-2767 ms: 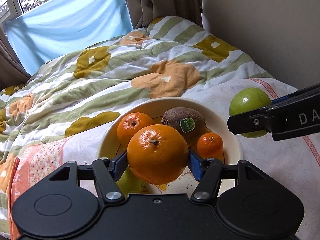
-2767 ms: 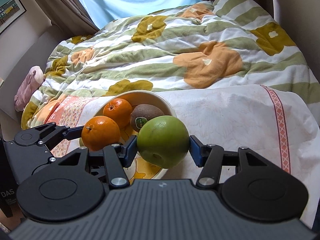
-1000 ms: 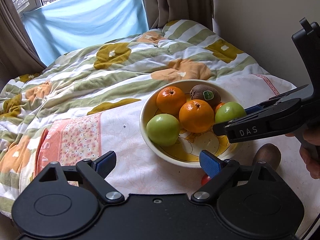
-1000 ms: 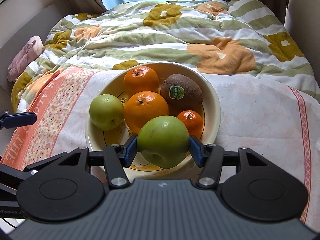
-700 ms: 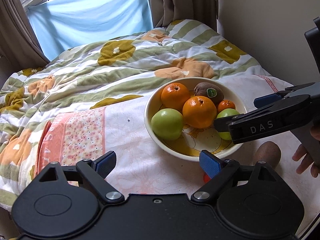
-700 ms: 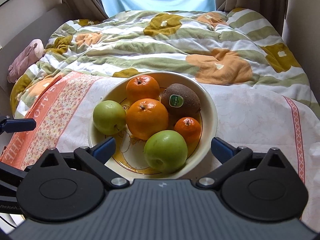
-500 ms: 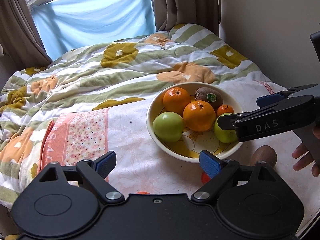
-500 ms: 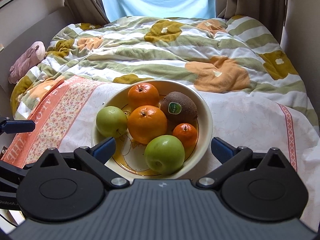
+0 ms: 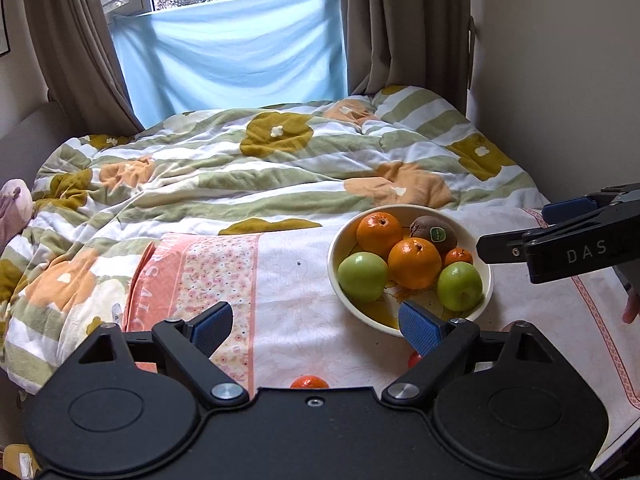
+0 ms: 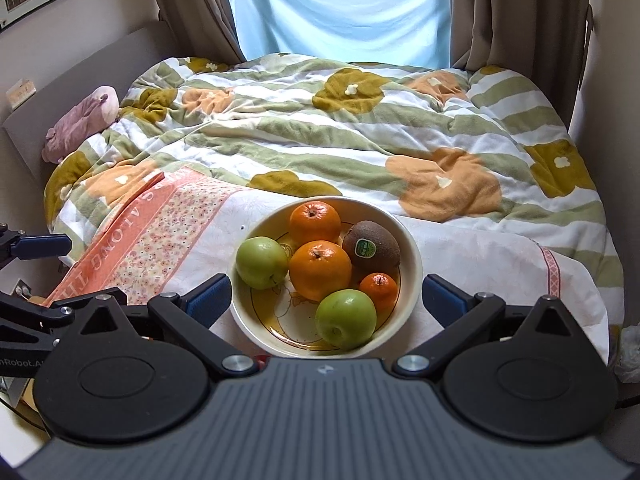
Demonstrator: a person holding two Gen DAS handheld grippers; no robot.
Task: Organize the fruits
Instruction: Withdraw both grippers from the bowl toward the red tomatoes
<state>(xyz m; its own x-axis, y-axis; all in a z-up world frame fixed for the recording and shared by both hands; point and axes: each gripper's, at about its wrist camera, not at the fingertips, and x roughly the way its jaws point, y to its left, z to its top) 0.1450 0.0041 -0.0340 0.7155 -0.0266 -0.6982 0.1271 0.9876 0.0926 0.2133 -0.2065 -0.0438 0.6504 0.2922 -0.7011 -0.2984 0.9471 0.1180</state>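
A cream bowl on the white cloth holds two green apples, two oranges, a small mandarin and a kiwi. My left gripper is open and empty, pulled back to the left of the bowl. My right gripper is open and empty, just in front of the bowl; it also shows in the left wrist view. A small orange fruit and a red one lie on the cloth near me.
The cloth lies on a flowered duvet covering a bed. A pink plush toy lies at the far left. Curtains and a window stand behind. A wall runs along the right.
My right gripper opened and left the green apple in the bowl, then drew back. My left gripper, which earlier released its orange, also backed away. Both views now show more of the bed.
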